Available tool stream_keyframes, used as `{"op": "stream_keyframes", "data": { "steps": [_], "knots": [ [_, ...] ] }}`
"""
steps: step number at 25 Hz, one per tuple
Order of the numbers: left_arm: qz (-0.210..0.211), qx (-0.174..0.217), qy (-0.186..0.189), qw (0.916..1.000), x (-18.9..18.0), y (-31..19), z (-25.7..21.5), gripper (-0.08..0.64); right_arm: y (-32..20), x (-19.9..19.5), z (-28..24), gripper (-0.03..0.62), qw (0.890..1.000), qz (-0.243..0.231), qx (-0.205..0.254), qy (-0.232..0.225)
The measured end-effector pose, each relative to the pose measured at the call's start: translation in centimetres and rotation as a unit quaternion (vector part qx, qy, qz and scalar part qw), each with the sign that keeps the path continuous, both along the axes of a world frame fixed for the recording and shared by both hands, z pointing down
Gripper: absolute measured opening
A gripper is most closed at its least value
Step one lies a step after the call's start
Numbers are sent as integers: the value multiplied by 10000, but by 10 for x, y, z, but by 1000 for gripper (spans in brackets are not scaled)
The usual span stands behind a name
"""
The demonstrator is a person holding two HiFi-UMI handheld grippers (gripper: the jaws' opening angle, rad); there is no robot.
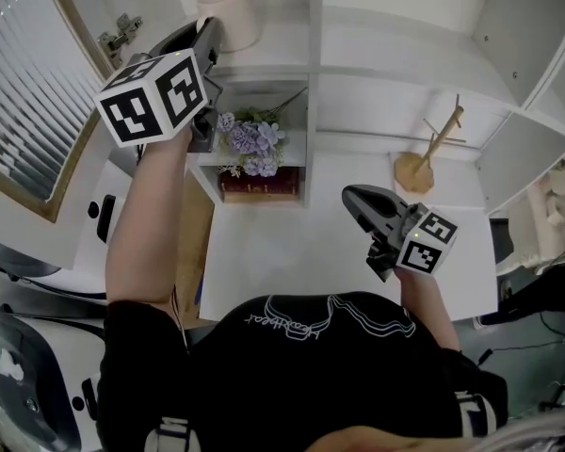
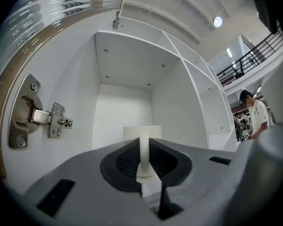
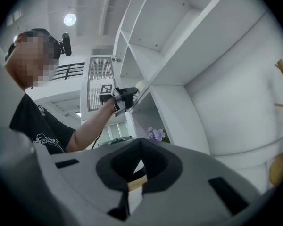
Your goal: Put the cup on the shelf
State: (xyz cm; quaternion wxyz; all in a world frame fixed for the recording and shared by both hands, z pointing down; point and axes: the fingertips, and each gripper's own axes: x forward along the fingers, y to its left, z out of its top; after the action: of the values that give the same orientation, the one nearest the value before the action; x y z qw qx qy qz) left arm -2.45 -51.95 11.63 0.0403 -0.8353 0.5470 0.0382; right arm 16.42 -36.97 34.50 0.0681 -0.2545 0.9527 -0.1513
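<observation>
A cream cup (image 1: pixel 228 12) stands in the upper shelf compartment (image 1: pixel 282 40), upright as far as I can see. My left gripper (image 1: pixel 207 40) is raised to that compartment and is shut on the cup's handle (image 2: pixel 144 149). In the left gripper view the handle sits upright between the dark pads, with the cup body (image 2: pixel 141 132) just beyond. My right gripper (image 1: pixel 350 198) hangs lower, over the white table (image 1: pixel 292 252), with its jaws together and nothing between them. The right gripper view shows the left gripper (image 3: pixel 125 98) and the cup (image 3: pixel 141 85) at the shelf edge.
Purple flowers (image 1: pixel 250 144) sit on a dark red book (image 1: pixel 260 185) in the compartment below. A wooden stand (image 1: pixel 424 158) is on the table's far right. A slatted cabinet door (image 1: pixel 28 92) hangs open at left, with its hinge (image 2: pixel 37 117) close by. A person (image 2: pixel 252 114) stands far off.
</observation>
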Motion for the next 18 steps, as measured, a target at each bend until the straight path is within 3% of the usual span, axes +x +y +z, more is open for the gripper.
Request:
{"op": "stream_keyframes", "data": {
  "steps": [12, 18],
  "knots": [
    [62, -1, 9, 10000, 0, 0, -3, 48, 0, -2, 6, 6, 10000, 8, -46, 13],
    [45, 184, 127, 9997, -1, 6, -6, 123, 6, -2, 4, 6, 10000, -2, -25, 36]
  ]
}}
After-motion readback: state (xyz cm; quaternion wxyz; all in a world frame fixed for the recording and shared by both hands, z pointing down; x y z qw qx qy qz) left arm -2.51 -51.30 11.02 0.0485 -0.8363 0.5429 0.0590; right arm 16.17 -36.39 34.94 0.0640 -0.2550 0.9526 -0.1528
